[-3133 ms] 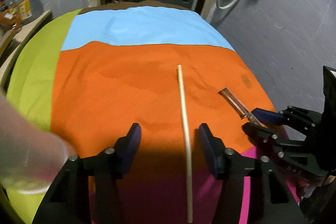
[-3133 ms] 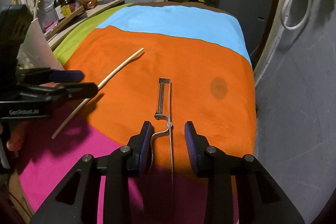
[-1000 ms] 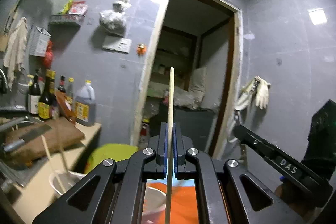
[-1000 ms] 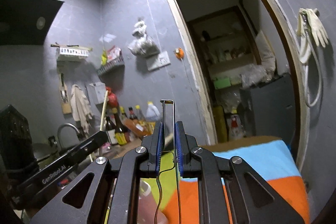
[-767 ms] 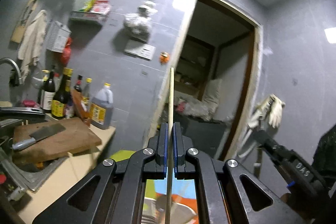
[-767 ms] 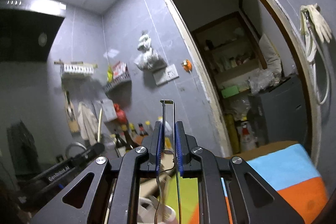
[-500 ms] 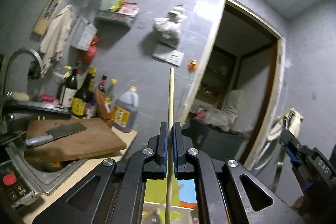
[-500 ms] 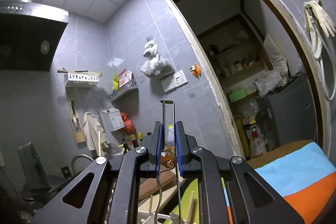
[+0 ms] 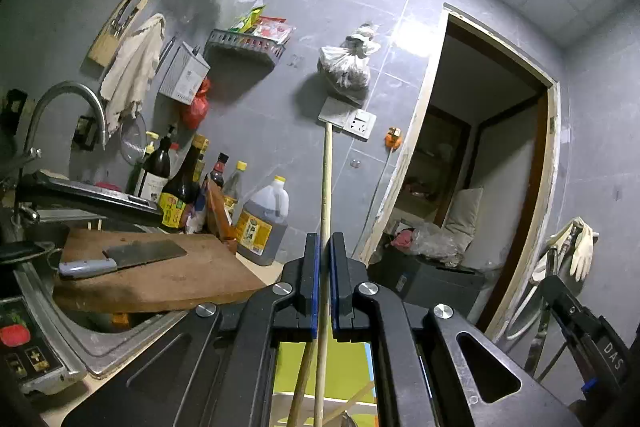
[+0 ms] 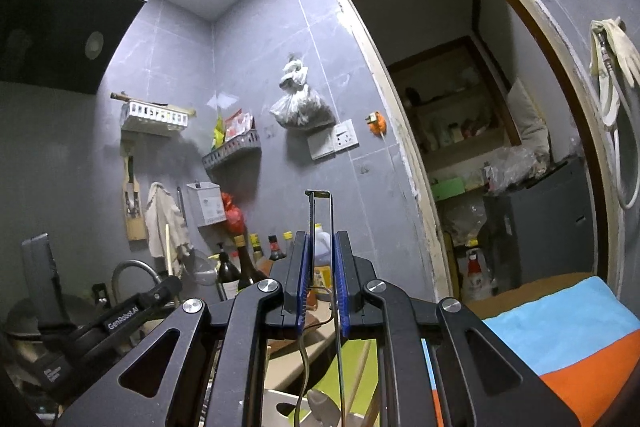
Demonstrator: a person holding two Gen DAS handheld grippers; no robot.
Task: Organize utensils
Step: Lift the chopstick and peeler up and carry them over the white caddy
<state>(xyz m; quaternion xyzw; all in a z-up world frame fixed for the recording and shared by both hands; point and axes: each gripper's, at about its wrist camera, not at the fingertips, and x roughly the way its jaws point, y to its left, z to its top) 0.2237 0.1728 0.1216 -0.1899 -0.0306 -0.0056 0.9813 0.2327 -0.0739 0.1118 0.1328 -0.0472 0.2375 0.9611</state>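
Left gripper fingers are pinching a wooden chopstick upright; right gripper fingers are clamping narrow on a wire-frame peeler. Both are hovering above a white utensil holder, which is sitting below the fingers on the tabletop. Holder is already carrying sticks and a metal piece. Judged risk: the long chopstick is likely catching those sticks or the rim and tipping out; the thin peeler could be twisting in its grip.
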